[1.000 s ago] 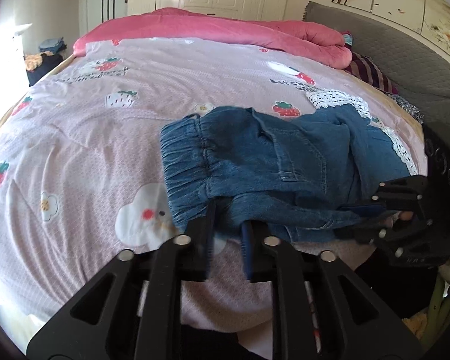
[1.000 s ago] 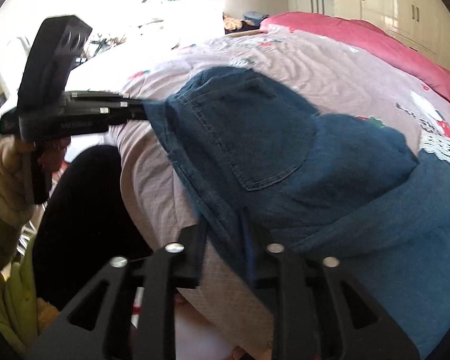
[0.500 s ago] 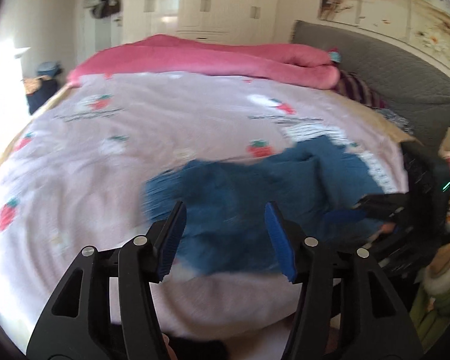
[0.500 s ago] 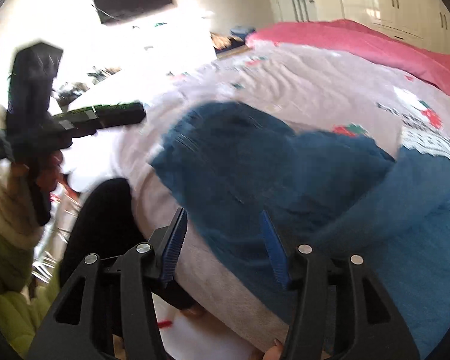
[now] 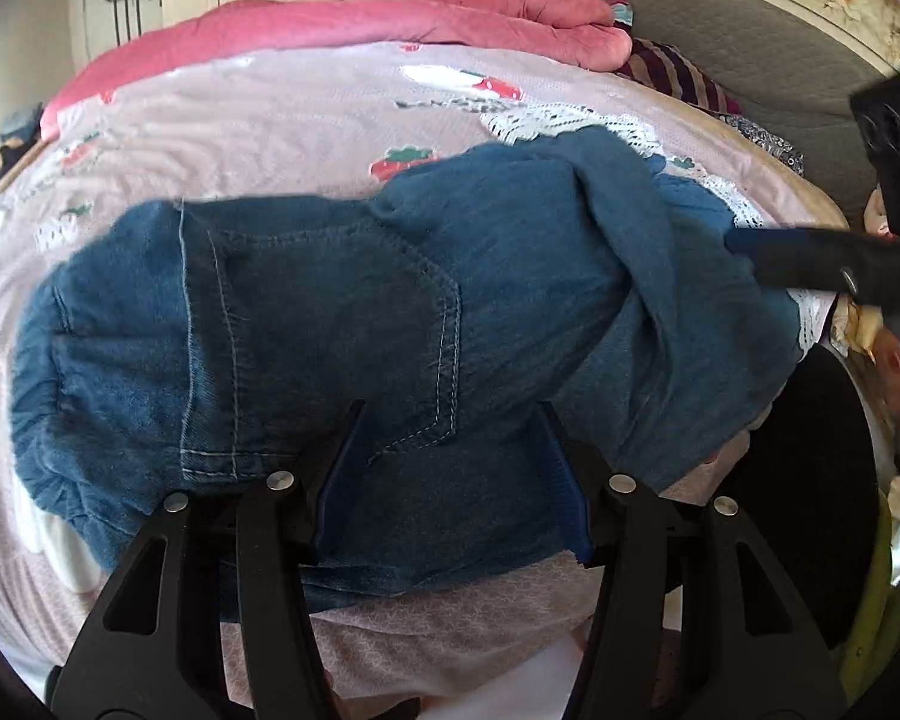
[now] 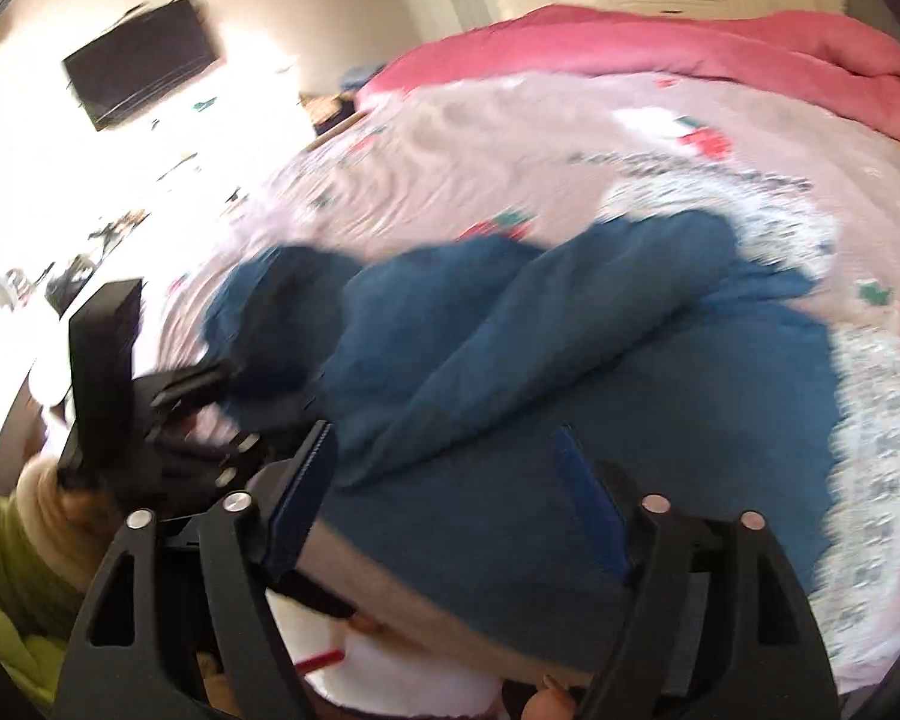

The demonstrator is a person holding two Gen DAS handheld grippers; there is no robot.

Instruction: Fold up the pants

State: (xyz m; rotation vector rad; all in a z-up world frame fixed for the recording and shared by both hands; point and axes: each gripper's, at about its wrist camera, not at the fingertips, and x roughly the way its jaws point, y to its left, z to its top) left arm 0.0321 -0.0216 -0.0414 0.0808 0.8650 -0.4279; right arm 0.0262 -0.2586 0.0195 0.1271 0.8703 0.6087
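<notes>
Evidently no legible writing; denim pants (image 5: 342, 330) on bedspread (image 5: 282, 114).

right wrist view motion-blurred | pants (image 6: 570, 372) seams unreadable | television (image 6: 141, 57) smeared

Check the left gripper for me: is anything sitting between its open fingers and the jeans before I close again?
Nothing visible does. The left gripper is open with the denim pants lying directly between and under its fingers, back pocket facing up. The right gripper is off at the leg end, clear of that spot.
</notes>
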